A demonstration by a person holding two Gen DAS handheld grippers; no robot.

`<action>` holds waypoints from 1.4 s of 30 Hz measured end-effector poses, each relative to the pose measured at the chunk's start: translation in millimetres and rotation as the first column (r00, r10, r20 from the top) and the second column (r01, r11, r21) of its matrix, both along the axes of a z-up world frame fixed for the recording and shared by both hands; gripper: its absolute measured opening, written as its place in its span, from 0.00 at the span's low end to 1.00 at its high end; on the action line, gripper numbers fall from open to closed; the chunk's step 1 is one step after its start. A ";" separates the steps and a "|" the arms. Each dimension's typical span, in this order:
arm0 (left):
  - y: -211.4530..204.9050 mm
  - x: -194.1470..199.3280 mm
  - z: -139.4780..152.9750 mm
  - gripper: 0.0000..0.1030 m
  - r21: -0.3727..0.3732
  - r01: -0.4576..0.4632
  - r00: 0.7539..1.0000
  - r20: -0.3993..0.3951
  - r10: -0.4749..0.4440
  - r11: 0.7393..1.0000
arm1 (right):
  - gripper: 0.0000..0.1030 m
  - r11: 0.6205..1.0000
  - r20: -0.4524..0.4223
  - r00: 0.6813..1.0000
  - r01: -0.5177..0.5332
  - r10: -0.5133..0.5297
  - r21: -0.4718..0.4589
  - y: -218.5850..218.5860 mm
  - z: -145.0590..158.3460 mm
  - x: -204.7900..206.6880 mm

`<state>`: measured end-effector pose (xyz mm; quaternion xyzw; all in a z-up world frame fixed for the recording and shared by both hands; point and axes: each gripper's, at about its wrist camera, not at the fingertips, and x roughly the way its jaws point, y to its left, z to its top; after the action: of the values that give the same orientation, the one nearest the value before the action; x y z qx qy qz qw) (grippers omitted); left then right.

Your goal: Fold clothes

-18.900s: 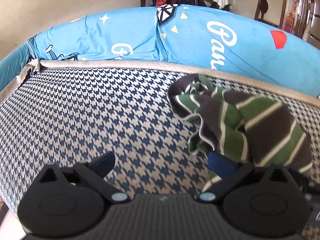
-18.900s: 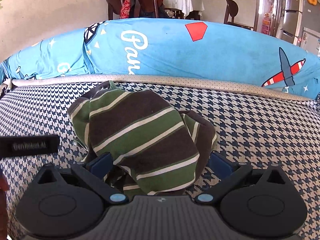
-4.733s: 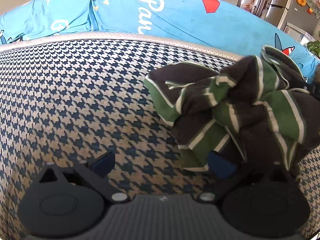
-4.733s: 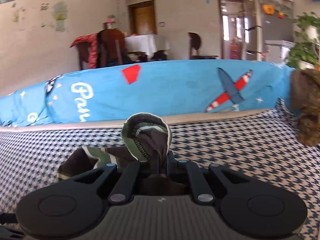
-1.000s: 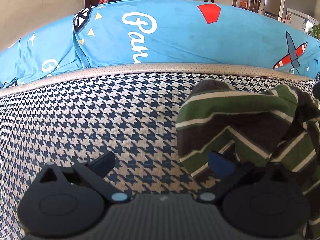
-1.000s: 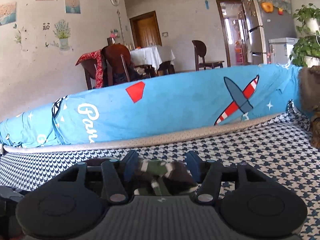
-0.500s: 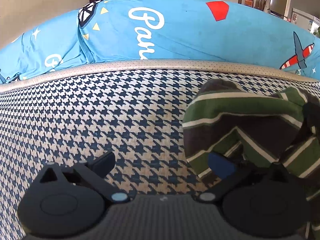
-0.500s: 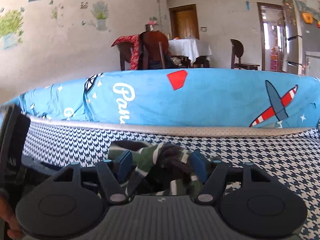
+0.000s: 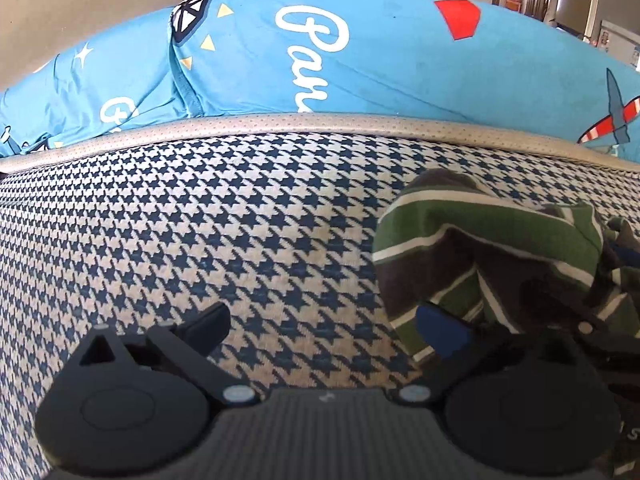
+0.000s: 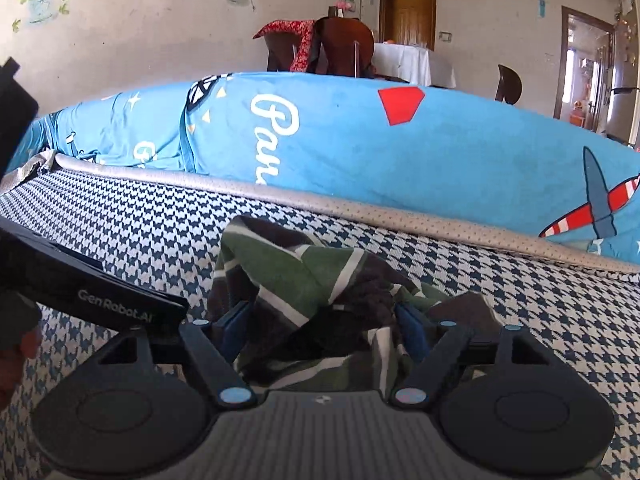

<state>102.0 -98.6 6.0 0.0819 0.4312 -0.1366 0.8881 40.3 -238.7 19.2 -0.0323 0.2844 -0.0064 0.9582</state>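
Striped garment (image 10: pixel 304 280), green-brown, crumpled

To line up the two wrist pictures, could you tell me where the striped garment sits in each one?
Left wrist: striped garment at lower right, beside the open left gripper.
Right wrist: striped garment at lower centre, between the right gripper's open fingers.
Shared landmark: red patch on the blue cover.

Bare houndstooth cover (image 9: pixel 200 220) lies free leftward; the blue bolster (image 9: pixel 380 68) walls the far edge.
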 end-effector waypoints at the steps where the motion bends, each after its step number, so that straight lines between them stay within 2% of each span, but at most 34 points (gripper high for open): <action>1: 1.3 0.9 -0.6 1.00 -0.005 -0.002 1.000 -0.006 0.002 1.000 | 0.69 1.000 -0.004 1.000 0.012 -0.012 -0.009 -1.0 -2.1 1.6; 2: 2.4 2.0 -0.7 1.00 -0.016 -0.005 1.000 -0.014 0.004 1.000 | 0.64 1.000 -0.009 1.000 0.026 -0.026 -0.011 -3.0 -4.2 3.1; 4: 2.7 2.9 -0.8 1.00 -0.023 -0.009 1.000 -0.020 0.008 1.000 | 0.46 0.999 -0.019 0.998 0.054 -0.054 0.000 -9.0 -6.4 5.6; 7: 2.5 3.6 -1.1 1.00 -0.024 -0.012 1.000 -0.022 0.012 1.000 | 0.33 0.997 -0.018 0.997 0.081 -0.081 0.018 -15.4 -5.2 4.8; 10: 2.2 4.3 -1.3 1.00 -0.025 -0.016 1.000 -0.025 0.015 1.000 | 0.25 0.996 -0.002 0.997 0.083 -0.083 0.034 -15.5 1.5 1.1; 21: 7.9 3.8 10.4 1.00 -0.056 -0.048 0.999 0.012 0.049 0.997 | 0.22 0.979 0.100 0.993 0.038 -0.059 0.201 -7.0 41.7 -13.2; 27: 24.7 1.9 28.1 1.00 -0.089 -0.091 0.992 0.082 0.098 0.992 | 0.22 0.963 0.153 0.988 -0.016 -0.026 0.268 11.2 61.2 -14.3; 35: 56.6 1.6 47.8 1.00 -0.145 -0.148 0.979 0.121 0.166 0.978 | 0.22 0.935 0.213 0.977 -0.095 0.021 0.341 41.1 75.2 -8.2; 40: 75.2 3.1 56.8 1.00 -0.135 -0.192 0.965 0.157 0.212 0.972 | 0.23 0.921 0.209 0.976 -0.140 0.066 0.363 60.1 74.1 -1.8; 42: 81.8 4.3 57.2 1.00 -0.120 -0.218 0.959 0.158 0.235 0.969 | 0.28 0.920 0.180 0.980 -0.150 0.089 0.361 65.7 69.4 1.3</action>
<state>106.2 -16.8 63.2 -0.0017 0.3524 -0.0482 0.9346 41.6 -173.1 88.7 0.1337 0.2001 0.1038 0.9650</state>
